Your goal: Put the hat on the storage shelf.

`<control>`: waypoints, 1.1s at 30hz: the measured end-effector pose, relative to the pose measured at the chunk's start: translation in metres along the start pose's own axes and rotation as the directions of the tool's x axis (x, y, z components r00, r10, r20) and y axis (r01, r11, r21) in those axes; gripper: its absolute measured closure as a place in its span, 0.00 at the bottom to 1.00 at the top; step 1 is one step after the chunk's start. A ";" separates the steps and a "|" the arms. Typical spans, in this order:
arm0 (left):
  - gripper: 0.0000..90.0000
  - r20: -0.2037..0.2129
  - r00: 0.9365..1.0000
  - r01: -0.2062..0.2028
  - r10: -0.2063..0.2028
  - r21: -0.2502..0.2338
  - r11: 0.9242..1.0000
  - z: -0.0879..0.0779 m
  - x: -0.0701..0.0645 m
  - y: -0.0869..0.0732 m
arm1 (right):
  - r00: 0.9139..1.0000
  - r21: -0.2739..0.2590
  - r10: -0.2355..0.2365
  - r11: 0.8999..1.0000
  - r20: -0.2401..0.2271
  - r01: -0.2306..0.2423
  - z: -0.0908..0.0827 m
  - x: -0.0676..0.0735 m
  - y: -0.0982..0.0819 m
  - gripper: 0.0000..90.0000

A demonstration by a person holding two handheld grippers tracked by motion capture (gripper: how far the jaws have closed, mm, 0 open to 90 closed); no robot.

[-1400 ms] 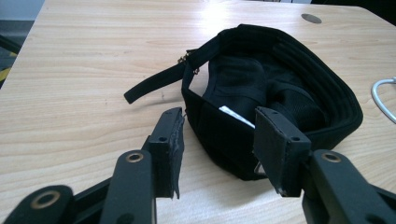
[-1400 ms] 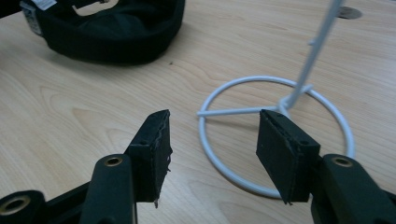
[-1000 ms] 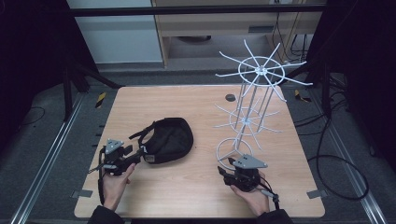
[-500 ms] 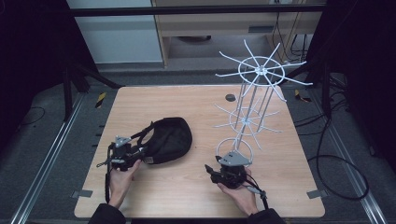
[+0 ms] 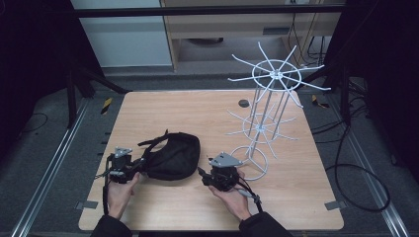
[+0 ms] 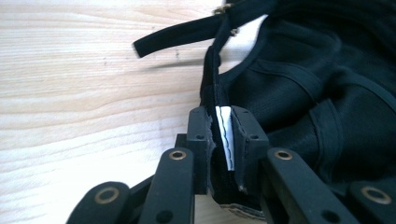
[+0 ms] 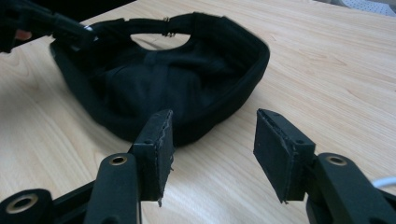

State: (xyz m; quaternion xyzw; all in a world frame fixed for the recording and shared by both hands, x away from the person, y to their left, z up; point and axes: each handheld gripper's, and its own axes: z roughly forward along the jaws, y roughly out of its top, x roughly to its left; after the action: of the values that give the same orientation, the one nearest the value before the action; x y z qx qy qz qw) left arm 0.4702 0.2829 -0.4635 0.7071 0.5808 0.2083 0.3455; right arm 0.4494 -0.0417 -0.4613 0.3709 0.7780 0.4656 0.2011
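Nearest to us, the left gripper (image 6: 219,154) has just been closing its jaws, and they now clench the edge of the black cap (image 6: 322,107), with the cap's white label and rim pinched between the pads. Beyond those jaws the cap's strap (image 6: 182,33) runs off to the left above the bench (image 6: 84,93).

Our right gripper (image 7: 212,149) stands released, its jaws apart with bare bench between them; the cap (image 7: 159,79) lies just ahead of them, opening upward, slightly toward the left jaw and not touching either.

From above, the cap (image 5: 170,158) rests on the bench between the two grippers, the left gripper (image 5: 129,167) at its edge and the right gripper (image 5: 210,178) just beside it. Farther behind the right gripper stands a white wire rack (image 5: 269,113).
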 end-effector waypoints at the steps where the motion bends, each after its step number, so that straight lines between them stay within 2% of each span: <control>1: 0.88 0.000 1.000 -0.001 0.001 0.001 1.000 -0.001 0.001 -0.001 | 1.000 -0.003 0.003 1.000 0.005 -0.003 0.002 0.001 0.001 0.52; 9: 0.88 0.000 1.000 -0.027 0.027 -0.002 1.000 -0.010 -0.001 -0.010 | 0.998 0.009 0.056 0.998 0.029 -0.057 0.032 0.004 0.007 0.52; 15: 0.87 0.005 0.999 -0.042 0.042 -0.005 0.999 -0.012 -0.005 -0.013 | 0.995 0.040 0.094 0.995 0.045 -0.095 0.050 0.003 0.007 0.53; 17: 0.87 0.004 0.999 -0.047 0.047 -0.004 0.999 -0.012 -0.005 -0.014 | 0.994 0.049 0.092 0.994 0.052 -0.094 0.055 0.002 0.007 0.53; 21: 0.86 0.012 0.999 -0.052 0.052 -0.001 0.999 -0.014 -0.006 -0.016 | 0.991 0.079 0.119 0.989 0.052 -0.123 0.064 0.001 0.004 0.56; 25: 0.86 0.019 0.998 -0.060 0.060 0.006 0.998 -0.016 -0.007 -0.018 | 0.991 0.104 0.126 0.986 0.050 -0.131 0.070 0.003 0.002 0.65; 28: 0.85 0.034 0.998 -0.060 0.060 0.010 0.998 -0.017 -0.007 -0.020 | 0.990 0.115 0.133 0.984 0.054 -0.139 0.071 0.003 0.003 0.76; 30: 0.85 0.042 0.997 -0.061 0.061 0.010 0.998 -0.017 -0.008 -0.021 | 0.987 0.106 0.152 0.982 0.057 -0.158 0.070 0.002 0.004 0.84; 33: 0.85 0.049 0.996 -0.076 0.075 0.012 0.997 -0.016 -0.013 -0.021 | 0.986 0.075 0.160 0.984 0.055 -0.164 0.067 0.002 0.006 0.90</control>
State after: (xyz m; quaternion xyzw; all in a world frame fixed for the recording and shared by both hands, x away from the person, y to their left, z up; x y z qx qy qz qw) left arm 0.4418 0.2761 -0.4665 0.7357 0.5465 0.1997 0.3467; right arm 0.4945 0.0002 -0.4880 0.4520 0.7579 0.4399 0.1664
